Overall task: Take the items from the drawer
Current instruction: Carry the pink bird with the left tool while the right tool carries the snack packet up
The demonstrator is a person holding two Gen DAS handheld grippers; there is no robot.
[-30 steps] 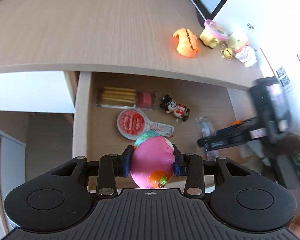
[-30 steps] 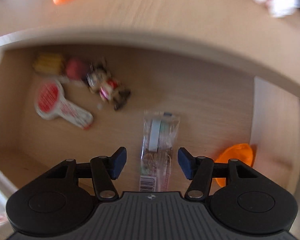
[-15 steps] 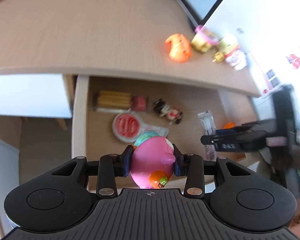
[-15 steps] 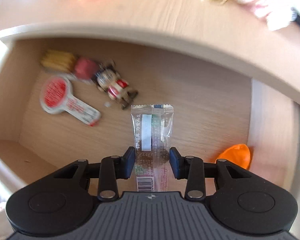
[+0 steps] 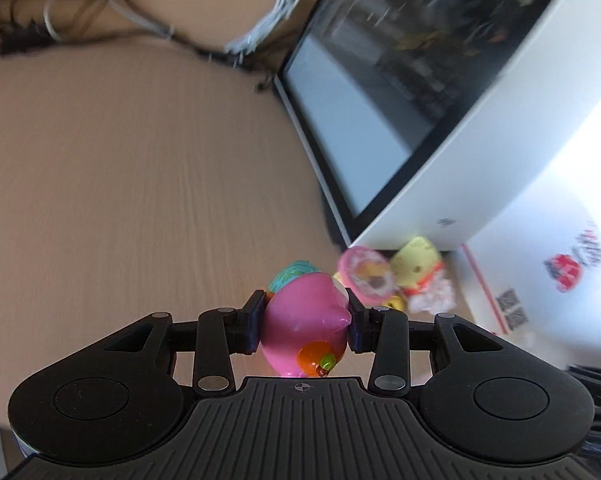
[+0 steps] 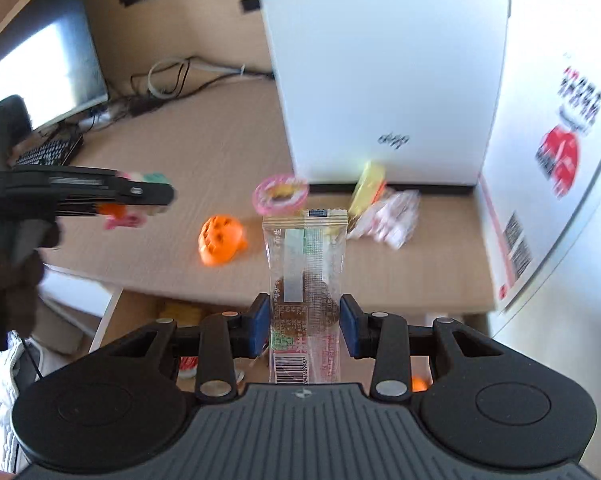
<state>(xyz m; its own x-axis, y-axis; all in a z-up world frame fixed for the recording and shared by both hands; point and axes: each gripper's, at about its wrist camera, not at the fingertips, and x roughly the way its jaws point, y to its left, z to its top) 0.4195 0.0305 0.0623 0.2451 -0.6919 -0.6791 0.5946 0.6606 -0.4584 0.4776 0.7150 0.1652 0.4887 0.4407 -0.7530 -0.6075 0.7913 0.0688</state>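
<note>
Since both items are lifted clear of the drawer (image 6: pixel 148 312), we hold the pink toy (image 5: pixel 306 328) in the left gripper (image 5: pixel 306 326) jaws and the snack packet (image 6: pixel 305 292) in the right gripper (image 6: pixel 305 326) jaws, carrying both over the bench (image 6: pixel 236 140) toward the 4 or so toys already unloaded there.

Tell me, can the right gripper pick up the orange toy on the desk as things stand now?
Probably not yet. The right gripper is shut on a clear snack packet, so its jaws are full. The orange toy itself lies uncovered on the desk, with nothing on top of it.
</note>
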